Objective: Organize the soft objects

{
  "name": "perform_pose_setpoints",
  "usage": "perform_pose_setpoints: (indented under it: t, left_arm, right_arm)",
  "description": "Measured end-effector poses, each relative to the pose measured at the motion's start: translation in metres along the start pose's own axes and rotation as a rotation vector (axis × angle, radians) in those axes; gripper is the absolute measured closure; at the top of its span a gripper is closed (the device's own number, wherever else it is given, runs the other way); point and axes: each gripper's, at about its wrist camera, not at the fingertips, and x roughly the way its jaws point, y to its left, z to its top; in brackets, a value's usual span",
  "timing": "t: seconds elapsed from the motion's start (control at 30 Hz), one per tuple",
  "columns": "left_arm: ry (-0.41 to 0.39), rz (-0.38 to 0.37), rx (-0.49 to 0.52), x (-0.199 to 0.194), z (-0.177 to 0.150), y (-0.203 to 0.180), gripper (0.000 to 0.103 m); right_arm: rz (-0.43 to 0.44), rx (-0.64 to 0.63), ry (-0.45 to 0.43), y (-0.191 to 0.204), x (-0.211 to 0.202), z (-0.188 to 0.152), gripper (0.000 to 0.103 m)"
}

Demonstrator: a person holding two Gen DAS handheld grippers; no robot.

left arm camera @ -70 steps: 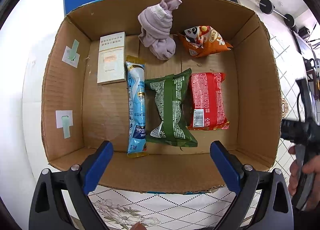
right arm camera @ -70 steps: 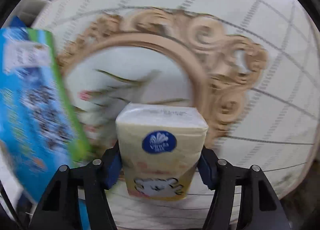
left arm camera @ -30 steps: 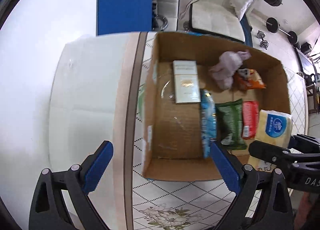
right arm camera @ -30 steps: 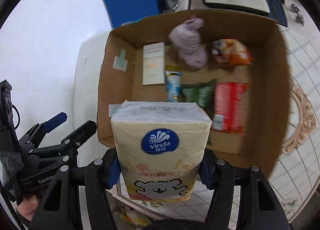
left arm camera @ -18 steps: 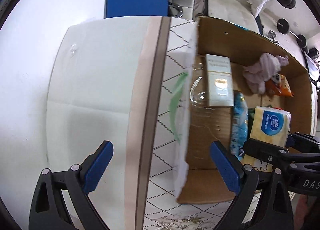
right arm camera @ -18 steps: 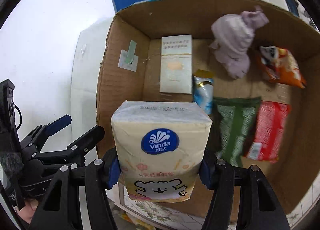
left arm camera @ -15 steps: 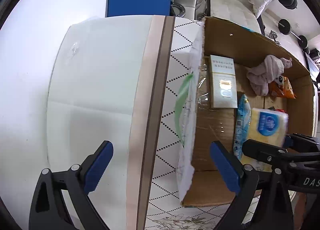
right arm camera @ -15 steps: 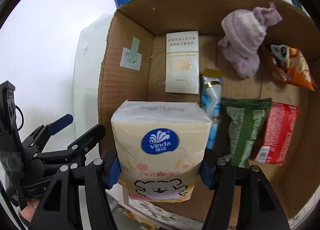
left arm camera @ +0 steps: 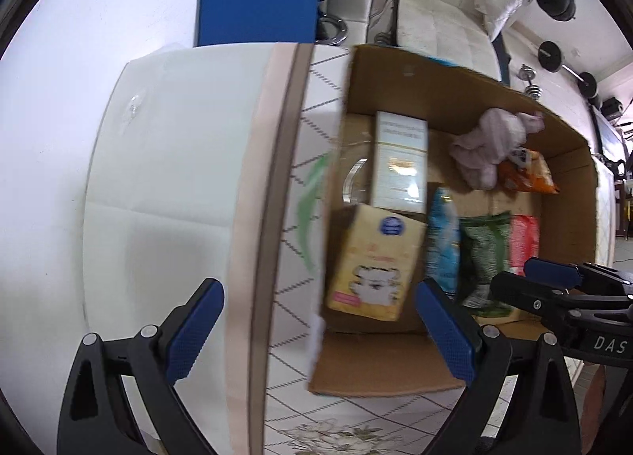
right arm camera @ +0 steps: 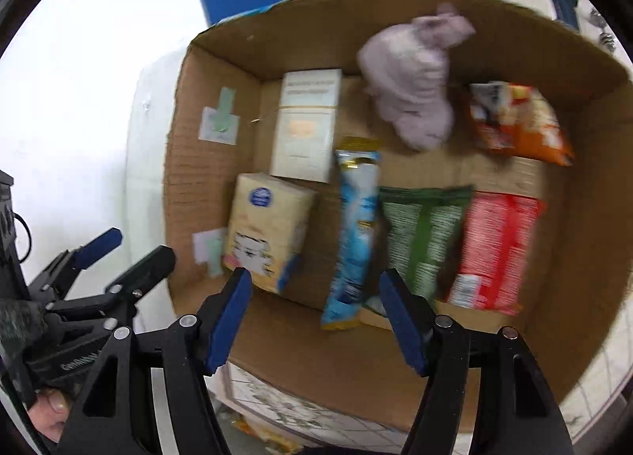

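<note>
Yellow tissue pack point(right arm camera: 267, 231) lying free in cardboard box point(right arm camera: 205, 162), left side, beside blue packet point(right arm camera: 354, 229). Right gripper point(right arm camera: 314, 316) spread, empty. Left gripper point(left arm camera: 316, 330) spread, empty, outside box.

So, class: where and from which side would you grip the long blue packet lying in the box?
Grip the blue packet across its narrow middle, coming straight down from above; it lies flat and slim, with a gap on its left but the green bag tight against its right.
</note>
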Motion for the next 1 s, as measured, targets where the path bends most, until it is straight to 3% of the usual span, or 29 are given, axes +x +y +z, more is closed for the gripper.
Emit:
perform_pose_setpoints:
  t: [0.3, 0.5, 0.63, 1.0]
  left_arm:
    - [-0.066, -0.041, 0.044, -0.030, -0.023, -0.061, 0.004]
    - [-0.122, -0.021, 0.051, -0.046, -0.037, -0.088, 0.000]
    - [-0.176, 0.006, 0.055, -0.062, -0.046, -0.099, 0.000]
    - [-0.290, 0.011, 0.046, -0.131, -0.088, -0.123, 0.000]
  right_arm:
    - [-0.164, 0.083, -0.107, -0.060, -0.058, -0.046, 0.031]
    - [-0.250, 0.105, -0.174, -0.078, -0.090, -0.074, 0.006]
    - [-0.300, 0.136, -0.217, -0.086, -0.105, -0.089, 0.004]
    - [-0.330, 0.122, -0.352, -0.085, -0.171, -0.150, 0.004]
